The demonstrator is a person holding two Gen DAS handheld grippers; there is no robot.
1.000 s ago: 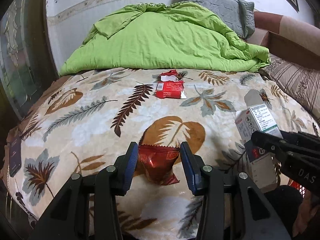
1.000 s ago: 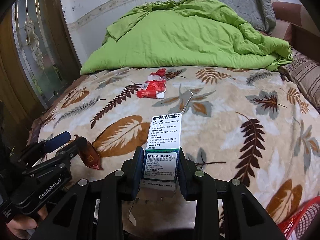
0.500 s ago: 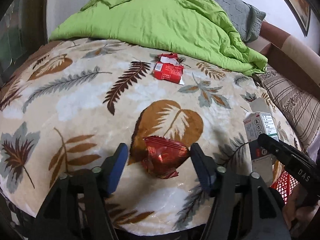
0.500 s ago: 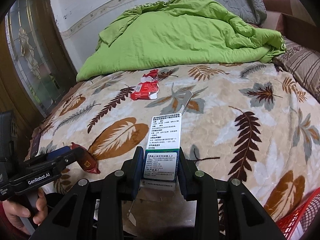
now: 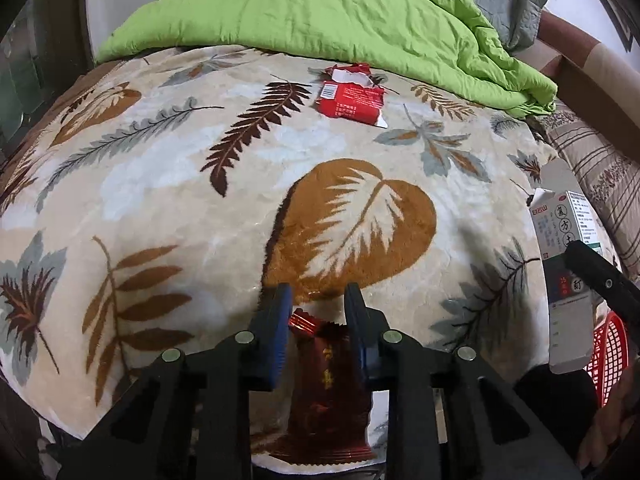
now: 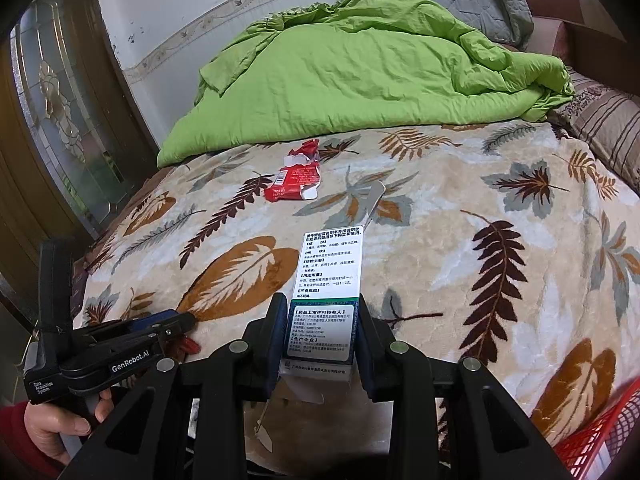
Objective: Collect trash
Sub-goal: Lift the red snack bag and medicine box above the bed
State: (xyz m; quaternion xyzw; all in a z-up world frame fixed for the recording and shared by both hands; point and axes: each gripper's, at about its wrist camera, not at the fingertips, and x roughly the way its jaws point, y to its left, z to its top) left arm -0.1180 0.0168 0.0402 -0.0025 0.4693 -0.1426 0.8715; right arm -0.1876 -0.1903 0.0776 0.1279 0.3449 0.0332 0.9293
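Left tool (image 5: 318, 320): jaws closing, dark red foil wrapper (image 5: 326, 392) between the blue pads (image 5: 276, 340). Both pads are seen against the wrapper's sides, so it is pinched. The crimped top end of the wrapper pokes up between the fingertips; the rest hangs down between the tool's arms, at the near edge of the bed. In the right wrist view only a red corner of the wrapper (image 6: 188, 346) is seen beyond the left tool (image 6: 176, 322), which is gripped by a hand (image 6: 60, 426) in a red sleeve.

Right tool (image 6: 320, 328): clamped on a medicine carton (image 6: 330, 280), white with a green band and printed text. The carton is held by its lower part and stands up out of the jaws; its top flap is open. The same carton (image 5: 562, 240) is visible at the right edge of the left wrist view.

A torn red packet (image 5: 352, 98) lies flat on the leaf-print blanket (image 5: 160, 184), well apart from both tools, near the crumpled green duvet (image 5: 340, 12). A red mesh basket (image 6: 600, 436) is partly visible at lower right, beside the bed edge.
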